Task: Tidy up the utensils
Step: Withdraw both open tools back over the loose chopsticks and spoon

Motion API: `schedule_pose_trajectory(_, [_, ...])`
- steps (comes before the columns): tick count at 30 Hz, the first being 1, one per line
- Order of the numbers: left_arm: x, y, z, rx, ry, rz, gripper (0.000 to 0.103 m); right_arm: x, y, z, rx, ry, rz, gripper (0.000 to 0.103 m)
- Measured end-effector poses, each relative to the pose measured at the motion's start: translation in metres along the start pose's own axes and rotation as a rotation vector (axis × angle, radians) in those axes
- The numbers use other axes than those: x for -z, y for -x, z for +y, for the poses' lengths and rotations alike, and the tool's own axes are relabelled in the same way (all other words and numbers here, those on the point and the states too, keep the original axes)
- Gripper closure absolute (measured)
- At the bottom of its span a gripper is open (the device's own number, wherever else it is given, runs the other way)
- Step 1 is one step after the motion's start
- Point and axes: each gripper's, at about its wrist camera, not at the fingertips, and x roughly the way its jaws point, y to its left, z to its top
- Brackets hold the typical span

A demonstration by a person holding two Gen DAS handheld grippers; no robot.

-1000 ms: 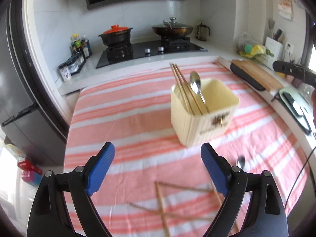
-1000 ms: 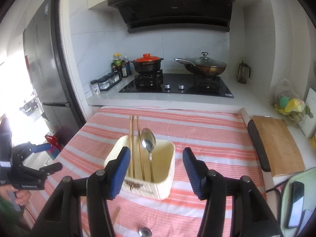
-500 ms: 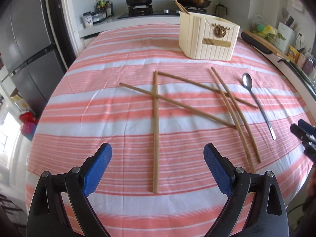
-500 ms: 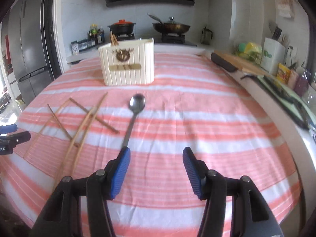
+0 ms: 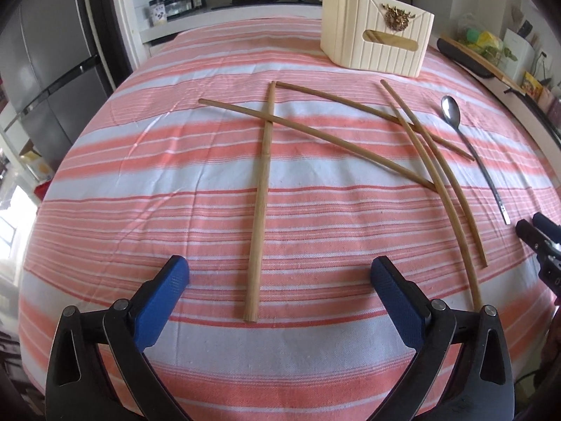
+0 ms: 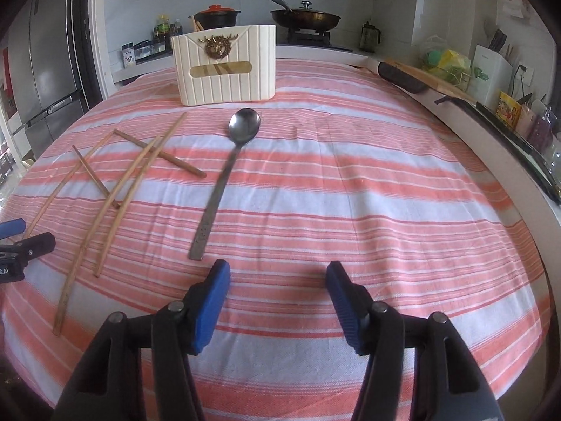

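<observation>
Several wooden chopsticks lie crossed on the striped tablecloth. A metal spoon lies to their right. The cream utensil holder stands at the far side with chopsticks sticking out of it. My left gripper is open and empty, low over the cloth, with one chopstick's near end between its fingers. My right gripper is open and empty, just right of the spoon's handle end. The chopsticks and holder also show in the right wrist view.
A stove with a red-lidded pot and a wok is behind the table. A fridge stands at the left. A cutting board, knife block and packets line the counter on the right.
Both grippers have come down from above the holder to the near side of the table, low over the cloth, and moved closer to the chopsticks and spoon. Both stayed open.
</observation>
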Motion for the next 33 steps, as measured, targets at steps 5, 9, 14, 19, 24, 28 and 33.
schedule_pose_trajectory(5, [-0.0015,0.0001,-0.0009,0.004,0.0,-0.006,0.0,0.001,-0.0005,0.0,-0.001,-0.002,-0.027,0.043])
schedule_pose_trajectory(9, [-0.0025,0.0001,-0.0015,0.004,0.001,-0.006,0.0,0.0017,-0.0003,0.0007,0.003,-0.002,-0.036,0.043])
schedule_pose_trajectory(14, [-0.003,-0.001,-0.0013,0.003,-0.001,-0.002,0.0,0.0022,-0.0005,0.0007,0.003,-0.001,-0.035,0.043])
schedule_pose_trajectory(19, [-0.0035,-0.0018,-0.001,0.002,-0.002,0.002,0.0,0.0023,-0.0003,0.0004,0.004,0.0,-0.036,0.043])
schedule_pose_trajectory(24, [-0.0045,-0.0032,-0.0018,-0.011,0.012,0.007,0.0,0.0026,-0.0004,0.0005,0.003,-0.001,-0.036,0.043])
schedule_pose_trajectory(28, [-0.0044,-0.0032,-0.0021,-0.014,0.012,0.009,0.0,0.0025,-0.0002,0.0002,0.003,-0.001,-0.036,0.043])
schedule_pose_trajectory(33, [-0.0037,-0.0006,-0.0034,-0.006,-0.006,0.024,0.0,0.0028,-0.0002,0.0001,0.002,-0.001,-0.038,0.043])
